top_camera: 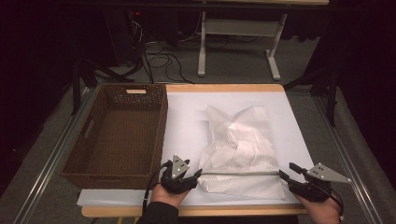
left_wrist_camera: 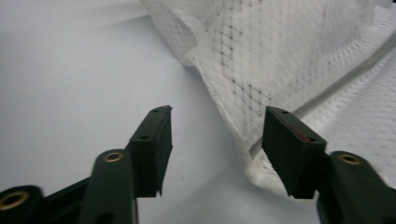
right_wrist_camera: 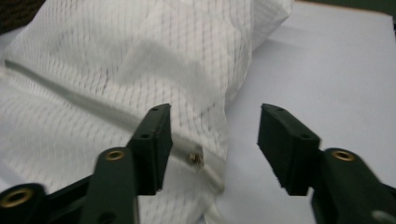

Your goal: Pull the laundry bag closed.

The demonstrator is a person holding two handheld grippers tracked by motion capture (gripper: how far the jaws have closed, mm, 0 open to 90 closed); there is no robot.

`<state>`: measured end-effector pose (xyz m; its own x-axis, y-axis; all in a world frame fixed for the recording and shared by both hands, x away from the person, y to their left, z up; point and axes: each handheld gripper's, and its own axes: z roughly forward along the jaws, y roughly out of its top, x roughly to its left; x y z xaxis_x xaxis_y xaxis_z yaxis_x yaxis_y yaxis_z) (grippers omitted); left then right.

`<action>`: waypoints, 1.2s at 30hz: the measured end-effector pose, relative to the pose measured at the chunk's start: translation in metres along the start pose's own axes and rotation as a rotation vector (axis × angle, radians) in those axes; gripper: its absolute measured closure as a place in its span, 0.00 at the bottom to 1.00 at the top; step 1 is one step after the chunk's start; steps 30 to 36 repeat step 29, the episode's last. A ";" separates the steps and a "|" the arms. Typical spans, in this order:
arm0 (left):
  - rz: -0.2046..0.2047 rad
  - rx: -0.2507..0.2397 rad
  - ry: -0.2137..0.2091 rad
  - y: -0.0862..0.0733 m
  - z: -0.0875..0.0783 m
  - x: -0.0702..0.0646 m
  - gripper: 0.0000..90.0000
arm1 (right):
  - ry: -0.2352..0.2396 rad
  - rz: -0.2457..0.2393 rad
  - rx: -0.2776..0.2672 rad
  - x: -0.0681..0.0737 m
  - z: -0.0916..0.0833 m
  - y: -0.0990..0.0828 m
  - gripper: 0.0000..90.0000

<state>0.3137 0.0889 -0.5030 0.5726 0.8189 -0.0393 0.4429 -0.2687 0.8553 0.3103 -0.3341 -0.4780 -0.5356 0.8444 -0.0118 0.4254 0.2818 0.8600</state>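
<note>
A white mesh bag (top_camera: 238,144) with a zipper (top_camera: 238,173) along its near edge lies on the white tabletop (top_camera: 187,116). My left gripper (top_camera: 197,173) is at the bag's near left corner, open. In the left gripper view the bag's edge (left_wrist_camera: 243,135) reaches between the jaws of the left gripper (left_wrist_camera: 217,135), close to the right-hand one, and nothing is pinched. My right gripper (top_camera: 286,171) stands open at the near right corner. In the right gripper view the zipper's end (right_wrist_camera: 195,158) lies between the spread jaws of the right gripper (right_wrist_camera: 212,140), beside the left-hand one.
A brown wicker basket (top_camera: 161,135) with nothing in it stands on the table's left side, right beside the left gripper. Bare white tabletop (top_camera: 289,121) borders the bag on the right. Past the table's far edge are cables (top_camera: 159,60) and a white desk frame (top_camera: 233,42) on the floor.
</note>
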 end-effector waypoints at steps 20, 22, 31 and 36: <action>0.022 -0.010 0.015 0.008 0.000 -0.003 0.00 | -0.066 0.020 -0.049 0.004 0.002 0.006 0.00; 0.019 -0.010 0.012 0.008 0.000 -0.004 0.00 | -0.066 0.017 -0.060 0.003 0.001 0.006 0.00; 0.014 -0.010 0.010 0.008 0.000 -0.001 0.03 | -0.062 0.007 -0.064 0.004 0.002 0.007 0.00; 0.014 -0.010 0.010 0.008 0.000 -0.001 0.03 | -0.062 0.007 -0.064 0.004 0.002 0.007 0.00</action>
